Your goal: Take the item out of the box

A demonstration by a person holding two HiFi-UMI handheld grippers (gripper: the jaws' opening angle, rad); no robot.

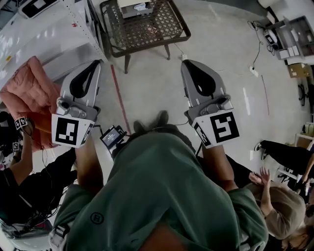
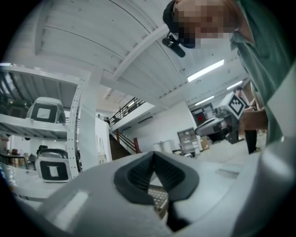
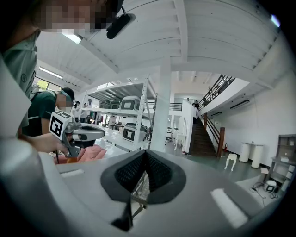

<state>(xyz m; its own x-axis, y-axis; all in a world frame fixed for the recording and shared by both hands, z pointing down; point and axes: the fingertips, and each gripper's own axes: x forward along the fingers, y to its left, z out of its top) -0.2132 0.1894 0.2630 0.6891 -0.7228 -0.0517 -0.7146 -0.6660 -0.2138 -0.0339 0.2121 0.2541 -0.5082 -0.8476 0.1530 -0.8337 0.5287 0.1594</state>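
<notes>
No item is in hand. The only candidate for the box is a pale boxy object (image 1: 133,7) on a metal mesh counter (image 1: 147,30) at the far edge of the head view. Whether it is the box, or what it holds, cannot be told. The left gripper (image 1: 96,62) and right gripper (image 1: 185,62) hover side by side over bare floor (image 1: 147,93), well short of the counter and pointing toward it. The left fingers (image 2: 138,175) and the right fingers (image 3: 130,175) are pressed together, pinching nothing. This looks like the approach step. The next move likely calls for stepping closer and spreading the fingers before reaching in.
</notes>
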